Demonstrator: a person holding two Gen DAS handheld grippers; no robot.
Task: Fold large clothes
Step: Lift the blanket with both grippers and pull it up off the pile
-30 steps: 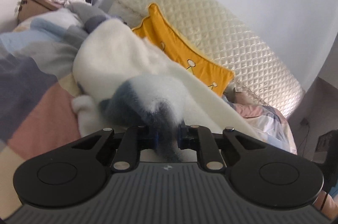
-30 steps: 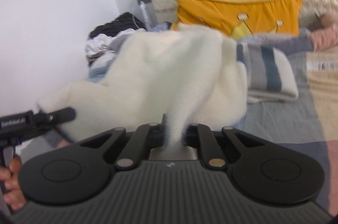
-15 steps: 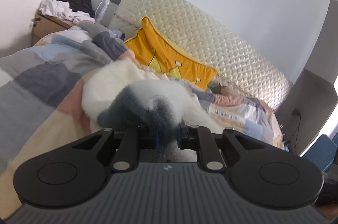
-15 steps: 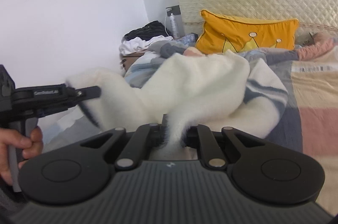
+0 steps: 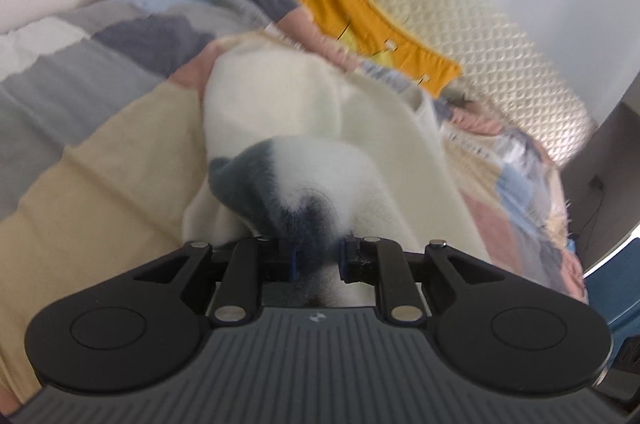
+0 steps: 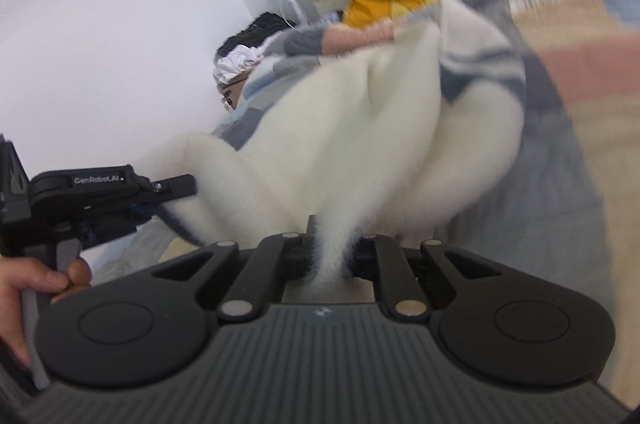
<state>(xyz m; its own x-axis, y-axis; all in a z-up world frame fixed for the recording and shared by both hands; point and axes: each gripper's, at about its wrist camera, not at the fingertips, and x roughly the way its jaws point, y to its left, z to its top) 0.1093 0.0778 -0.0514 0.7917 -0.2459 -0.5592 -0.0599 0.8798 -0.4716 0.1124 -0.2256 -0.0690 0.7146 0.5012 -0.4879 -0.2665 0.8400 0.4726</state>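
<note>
One cream fleece garment (image 5: 372, 160) on the bed (image 5: 100, 164), long axis toward one orange pillow (image 5: 384, 36). Left gripper (image 5: 316, 260) jaws opening, dark-trimmed edge between; right gripper (image 6: 332, 256) clamps cream edge.

The fleece garment (image 5: 372, 144) lies mid-frame on the patchwork bedspread (image 5: 100, 152); the cushion (image 5: 376, 36) leans against the headboard (image 5: 480, 40) behind, upper right.
</note>
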